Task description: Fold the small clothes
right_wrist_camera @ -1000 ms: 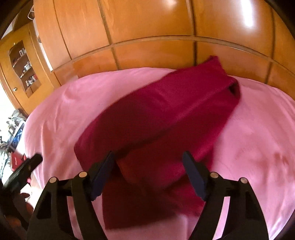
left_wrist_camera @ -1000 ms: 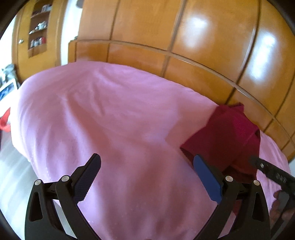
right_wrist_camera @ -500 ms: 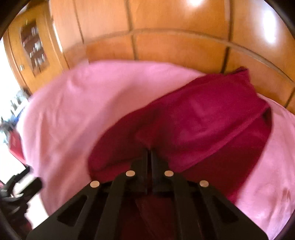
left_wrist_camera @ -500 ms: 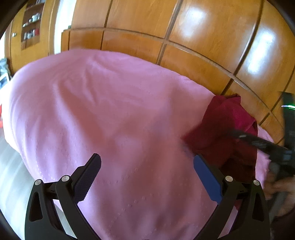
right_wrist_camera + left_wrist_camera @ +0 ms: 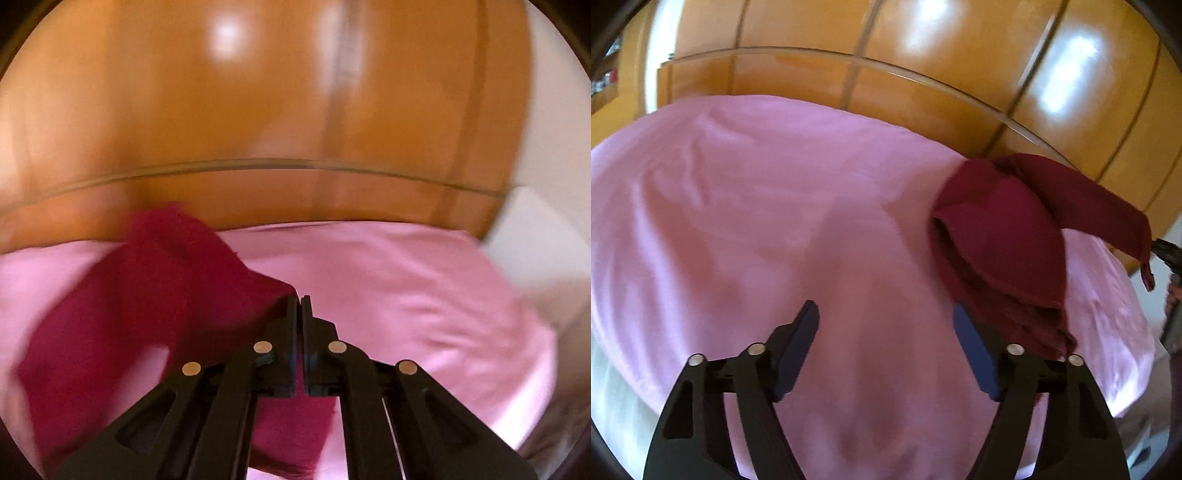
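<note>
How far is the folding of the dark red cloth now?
Done: nothing tidy yet; the dark red cloth lies bunched on the pink sheet. In hand: the right claw is shut on one edge, lifting it. The left claw, which has just been closing, holds nothing. Left: every fold.

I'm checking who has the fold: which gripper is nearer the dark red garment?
Right. The right gripper is shut on an edge of the dark red garment, lifting it; the left gripper is open over the pink sheet beside it, not touching.
</note>
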`<action>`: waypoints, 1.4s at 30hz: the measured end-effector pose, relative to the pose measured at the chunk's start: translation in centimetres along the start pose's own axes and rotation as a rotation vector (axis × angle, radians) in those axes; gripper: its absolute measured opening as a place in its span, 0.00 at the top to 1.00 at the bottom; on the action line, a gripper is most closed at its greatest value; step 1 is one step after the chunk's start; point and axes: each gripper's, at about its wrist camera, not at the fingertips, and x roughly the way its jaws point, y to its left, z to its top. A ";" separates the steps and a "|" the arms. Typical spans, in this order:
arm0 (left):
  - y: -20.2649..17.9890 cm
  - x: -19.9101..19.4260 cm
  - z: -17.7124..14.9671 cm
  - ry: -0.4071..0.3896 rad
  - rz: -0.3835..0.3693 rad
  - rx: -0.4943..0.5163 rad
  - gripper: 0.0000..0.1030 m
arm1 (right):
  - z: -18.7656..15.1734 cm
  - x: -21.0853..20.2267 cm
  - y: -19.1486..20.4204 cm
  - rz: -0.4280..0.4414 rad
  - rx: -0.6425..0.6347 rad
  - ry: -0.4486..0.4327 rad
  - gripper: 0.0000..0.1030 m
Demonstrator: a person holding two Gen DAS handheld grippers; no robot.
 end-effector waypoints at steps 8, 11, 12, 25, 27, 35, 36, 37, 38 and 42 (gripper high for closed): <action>-2.6 1.7 -0.4 0.114 -0.187 0.016 0.31 | 1.7 9.9 -8.5 -0.355 0.037 0.137 1.00; -4.2 2.6 -1.2 0.158 -0.215 0.065 0.31 | 1.6 10.9 -8.7 -0.320 0.042 0.161 0.52; -4.8 3.0 -1.6 0.181 -0.230 0.078 0.31 | 1.4 10.3 -8.2 -0.286 0.058 0.150 0.34; -9.1 6.9 -2.9 0.261 -0.261 0.140 0.94 | -12.0 2.5 12.9 0.907 0.200 0.608 0.42; -8.7 6.7 -2.7 0.246 -0.262 0.124 0.96 | -13.3 2.1 15.8 0.940 0.207 0.632 0.55; -2.4 0.7 2.7 0.024 -0.189 0.030 0.97 | -10.3 -1.0 14.1 0.818 0.029 0.447 0.75; -0.4 -0.4 4.4 -0.019 -0.139 0.012 0.97 | -10.1 -1.6 13.2 0.789 -0.002 0.408 0.75; 0.6 -0.8 5.1 -0.037 -0.108 0.007 0.97 | -10.2 -2.0 12.5 0.764 -0.016 0.388 0.75; 1.9 -1.3 6.4 -0.064 -0.055 0.008 0.97 | -9.9 -2.0 11.3 0.733 -0.016 0.375 0.75; 6.0 -1.9 12.8 -0.147 0.154 0.025 0.97 | -9.9 0.0 7.7 0.623 0.033 0.400 0.84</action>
